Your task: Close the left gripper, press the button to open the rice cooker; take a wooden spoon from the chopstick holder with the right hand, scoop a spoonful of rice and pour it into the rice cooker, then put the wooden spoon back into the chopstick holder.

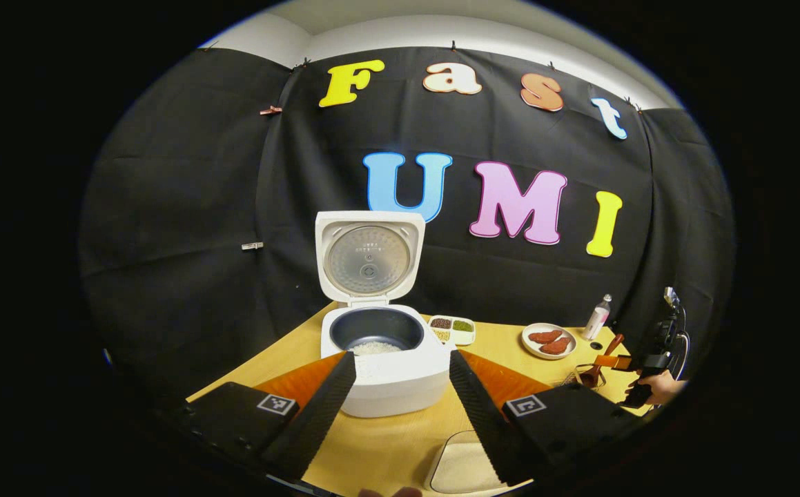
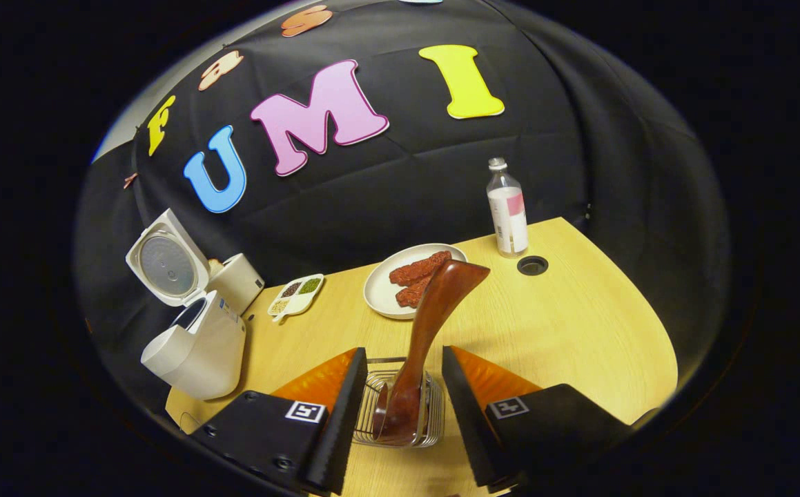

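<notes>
With rice in the open rice cooker [image 1: 382, 345] at twelve o'clock and the wooden spoon [image 2: 419, 345] standing in the chopstick holder [image 2: 400, 407], I back my right gripper [image 2: 400, 421], jaws apart, straight off, left gripper [image 1: 400, 407] spread too.

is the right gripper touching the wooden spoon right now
Apart. In the right gripper view, the right gripper stands open, and the wooden spoon sits in the chopstick holder with gaps on both sides.
</notes>
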A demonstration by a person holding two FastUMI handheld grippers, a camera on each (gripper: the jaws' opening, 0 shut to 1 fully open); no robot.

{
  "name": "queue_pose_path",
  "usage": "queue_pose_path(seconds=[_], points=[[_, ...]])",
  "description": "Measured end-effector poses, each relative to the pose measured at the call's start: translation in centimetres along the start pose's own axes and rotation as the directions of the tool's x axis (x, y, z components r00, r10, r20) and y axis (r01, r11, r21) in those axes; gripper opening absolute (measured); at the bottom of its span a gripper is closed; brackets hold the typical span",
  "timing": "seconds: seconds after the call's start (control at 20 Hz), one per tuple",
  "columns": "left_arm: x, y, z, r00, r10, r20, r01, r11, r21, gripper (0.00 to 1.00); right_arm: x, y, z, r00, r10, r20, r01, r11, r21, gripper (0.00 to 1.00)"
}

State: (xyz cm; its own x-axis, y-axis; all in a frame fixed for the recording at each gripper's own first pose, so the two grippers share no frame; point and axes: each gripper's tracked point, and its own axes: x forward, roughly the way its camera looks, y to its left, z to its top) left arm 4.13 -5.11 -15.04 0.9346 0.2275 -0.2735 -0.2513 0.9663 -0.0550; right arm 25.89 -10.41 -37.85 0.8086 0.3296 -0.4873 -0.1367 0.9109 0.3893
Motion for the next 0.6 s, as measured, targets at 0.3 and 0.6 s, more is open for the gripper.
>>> queue_pose_path(seconds=[0.3, 0.6], points=[[-0.5, -0.2, -1.2, 0.998, 0.049, -0.025, -0.048, 0.998, 0.043, 0.95, 0.3, 1.3, 0.6, 0.998, 0.041, 0.043, -0.041, 0.999, -0.003, 0.23], [-0.8, 0.2, -1.1, 0.998, 0.049, -0.027, -0.049, 0.999, 0.002, 0.95, -1.1, 1.7, 2.5, 0.995, 0.021, 0.095, -0.023, 1.0, 0.018, 0.06]])
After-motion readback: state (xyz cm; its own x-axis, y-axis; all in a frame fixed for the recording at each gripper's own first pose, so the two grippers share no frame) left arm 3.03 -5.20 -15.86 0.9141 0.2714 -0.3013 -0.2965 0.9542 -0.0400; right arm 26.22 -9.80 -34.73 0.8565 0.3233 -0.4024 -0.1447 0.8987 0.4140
